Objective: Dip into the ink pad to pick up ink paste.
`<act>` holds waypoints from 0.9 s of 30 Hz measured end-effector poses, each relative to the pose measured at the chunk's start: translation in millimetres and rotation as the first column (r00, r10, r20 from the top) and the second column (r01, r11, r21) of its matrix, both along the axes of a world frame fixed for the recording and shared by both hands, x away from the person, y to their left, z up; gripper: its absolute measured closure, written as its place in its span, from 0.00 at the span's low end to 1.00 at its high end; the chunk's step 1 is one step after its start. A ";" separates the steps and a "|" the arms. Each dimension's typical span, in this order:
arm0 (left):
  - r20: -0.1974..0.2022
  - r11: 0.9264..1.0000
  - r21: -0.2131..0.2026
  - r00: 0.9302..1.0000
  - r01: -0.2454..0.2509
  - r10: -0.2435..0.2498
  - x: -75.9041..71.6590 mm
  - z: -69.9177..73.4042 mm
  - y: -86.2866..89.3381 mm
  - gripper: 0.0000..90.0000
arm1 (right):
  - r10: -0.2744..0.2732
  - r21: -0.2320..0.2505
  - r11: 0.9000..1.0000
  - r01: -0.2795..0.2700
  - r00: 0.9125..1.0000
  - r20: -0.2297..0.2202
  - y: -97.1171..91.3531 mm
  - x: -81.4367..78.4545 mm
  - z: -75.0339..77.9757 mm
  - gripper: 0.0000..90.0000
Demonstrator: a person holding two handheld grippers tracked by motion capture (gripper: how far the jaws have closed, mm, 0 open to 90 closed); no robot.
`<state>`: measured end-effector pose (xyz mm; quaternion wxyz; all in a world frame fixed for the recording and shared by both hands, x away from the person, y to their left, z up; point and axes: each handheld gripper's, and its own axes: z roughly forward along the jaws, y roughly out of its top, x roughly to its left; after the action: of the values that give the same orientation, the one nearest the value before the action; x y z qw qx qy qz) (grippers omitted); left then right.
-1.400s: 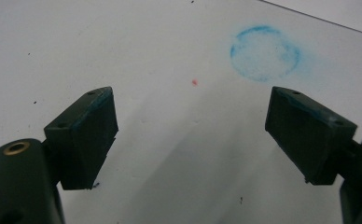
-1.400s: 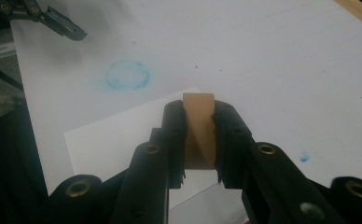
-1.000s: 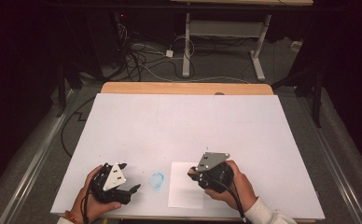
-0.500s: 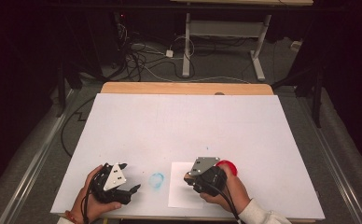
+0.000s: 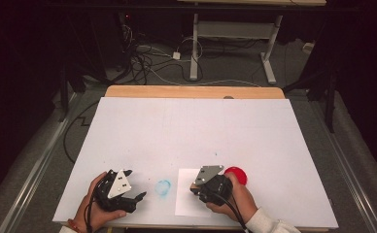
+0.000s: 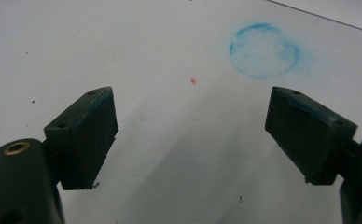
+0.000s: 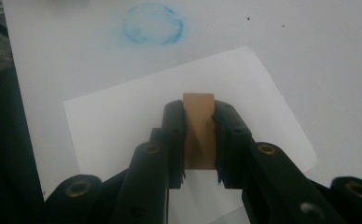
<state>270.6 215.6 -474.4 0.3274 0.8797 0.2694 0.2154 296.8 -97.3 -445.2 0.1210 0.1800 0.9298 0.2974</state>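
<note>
While the left gripper rests wide open and empty, the right gripper clamps a tan block above a paper sheet

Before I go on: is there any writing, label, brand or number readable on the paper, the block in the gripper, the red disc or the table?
None readable.
White paper sheet: blank.
Tan wooden block in the right gripper: no marking visible.
Round red disc: nothing legible.
White table top: a smudged blue ring, no letters.
</note>
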 end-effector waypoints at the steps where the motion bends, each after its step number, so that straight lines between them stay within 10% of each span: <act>1: 0.000 1.000 0.000 1.000 0.000 0.000 0.0 -0.1 -0.1 0.18 | 0.003 0.003 1.000 -0.003 1.000 0.002 -0.2 0.1 0.0 0.85; 12: -0.003 1.000 -0.001 1.000 0.002 -0.002 0.1 -0.2 0.4 0.18 | -0.022 0.019 1.000 0.022 0.999 0.034 -13.3 3.1 13.4 0.85; 19: -0.005 1.000 0.001 1.000 0.001 -0.001 0.2 -0.2 -0.2 0.18 | -0.135 -0.007 0.991 0.136 0.987 0.093 -47.6 13.1 29.2 0.85; 27: -0.007 1.000 0.006 1.000 0.001 -0.001 0.2 -0.5 -0.3 0.18 | -0.228 -0.057 0.971 0.231 0.973 0.047 -82.2 23.2 21.4 0.85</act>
<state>270.8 215.3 -474.9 0.3239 0.8816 0.2693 0.2130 320.0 -179.4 -423.8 0.1787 0.2764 0.9090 0.2559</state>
